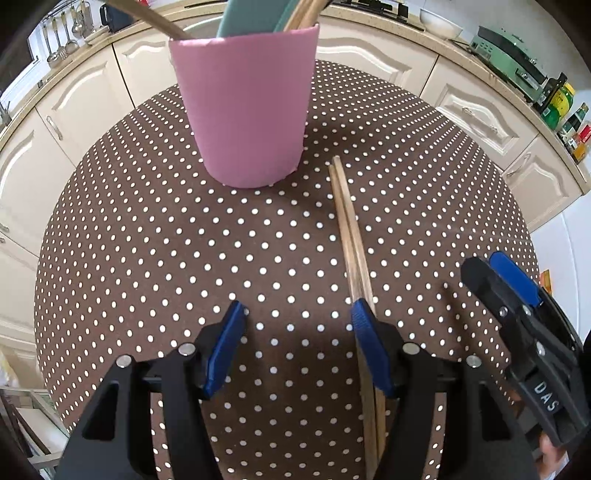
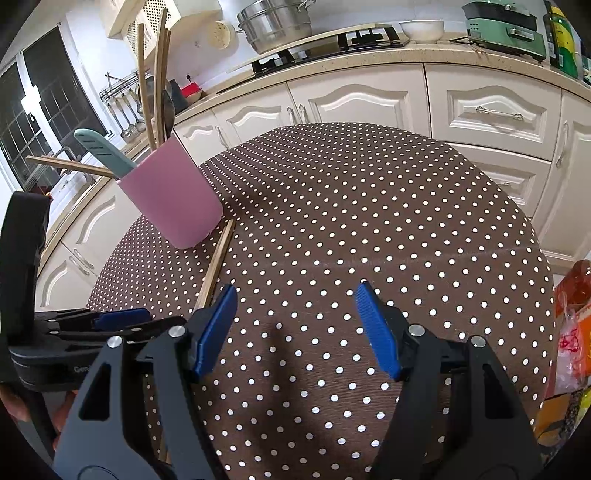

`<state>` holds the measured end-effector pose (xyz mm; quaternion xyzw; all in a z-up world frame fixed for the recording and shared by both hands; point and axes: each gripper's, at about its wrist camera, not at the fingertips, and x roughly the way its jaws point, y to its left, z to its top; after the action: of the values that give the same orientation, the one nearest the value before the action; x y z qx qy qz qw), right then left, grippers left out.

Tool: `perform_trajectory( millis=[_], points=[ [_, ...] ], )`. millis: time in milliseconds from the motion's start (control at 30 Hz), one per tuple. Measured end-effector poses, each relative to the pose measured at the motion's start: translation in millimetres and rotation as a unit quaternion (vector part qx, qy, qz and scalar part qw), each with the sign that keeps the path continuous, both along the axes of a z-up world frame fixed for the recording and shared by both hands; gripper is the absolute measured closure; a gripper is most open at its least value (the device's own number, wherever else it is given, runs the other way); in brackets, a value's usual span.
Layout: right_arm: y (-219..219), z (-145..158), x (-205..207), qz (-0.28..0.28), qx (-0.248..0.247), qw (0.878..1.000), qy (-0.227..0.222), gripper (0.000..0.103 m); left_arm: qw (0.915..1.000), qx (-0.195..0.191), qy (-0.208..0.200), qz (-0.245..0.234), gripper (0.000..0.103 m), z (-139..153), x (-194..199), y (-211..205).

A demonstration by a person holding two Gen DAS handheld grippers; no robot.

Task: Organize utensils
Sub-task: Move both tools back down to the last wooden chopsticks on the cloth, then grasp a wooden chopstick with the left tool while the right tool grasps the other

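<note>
A pair of wooden chopsticks (image 1: 349,229) lies on the brown polka-dot table (image 1: 147,240), pointing toward a pink cup (image 1: 243,110). The cup holds a teal spatula (image 2: 99,149) and several wooden sticks. My left gripper (image 1: 297,306) hovers open over the near end of the chopsticks, which run just inside its right finger (image 1: 371,347) without being pressed. My right gripper (image 2: 297,288) stands open over bare cloth with nothing between its fingers. It shows in the left wrist view as the right gripper (image 1: 491,273) at the right edge. In the right wrist view the chopsticks (image 2: 218,258) lie to the left, beside the left gripper (image 2: 122,319).
Cream kitchen cabinets (image 2: 354,99) and a counter with a stove (image 2: 332,44), a steel pot (image 2: 273,24) and a green appliance (image 2: 502,26) curve behind the table. An orange plastic bag (image 2: 572,332) sits off the table's right edge. Ladles (image 1: 62,40) hang at the far left.
</note>
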<state>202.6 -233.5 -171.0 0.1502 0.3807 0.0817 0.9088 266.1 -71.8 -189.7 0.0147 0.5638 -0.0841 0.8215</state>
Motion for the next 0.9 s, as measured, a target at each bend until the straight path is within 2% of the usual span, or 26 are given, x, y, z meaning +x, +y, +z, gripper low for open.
perform_trajectory(
  millis=[233, 400, 733, 900],
  points=[
    [-1, 0, 0, 0.000, -0.001, 1.000, 0.003, 0.036, 1.0000, 0.005, 0.004, 0.004, 0.041, -4, 13, -3],
    [0, -2, 1, -0.001, -0.002, 1.000, 0.006, 0.036, 0.9997, 0.010, 0.011, 0.017, 0.034, -8, 20, -8],
    [-1, -2, 1, -0.003, -0.002, 1.000, 0.006, 0.036, 0.9993, 0.007, 0.024, 0.027, 0.034, -8, 34, -6],
    [0, -3, 2, -0.001, -0.001, 1.000, 0.007, 0.036, 0.9996, 0.005, 0.024, 0.015, 0.034, -7, 28, -5]
  ],
)
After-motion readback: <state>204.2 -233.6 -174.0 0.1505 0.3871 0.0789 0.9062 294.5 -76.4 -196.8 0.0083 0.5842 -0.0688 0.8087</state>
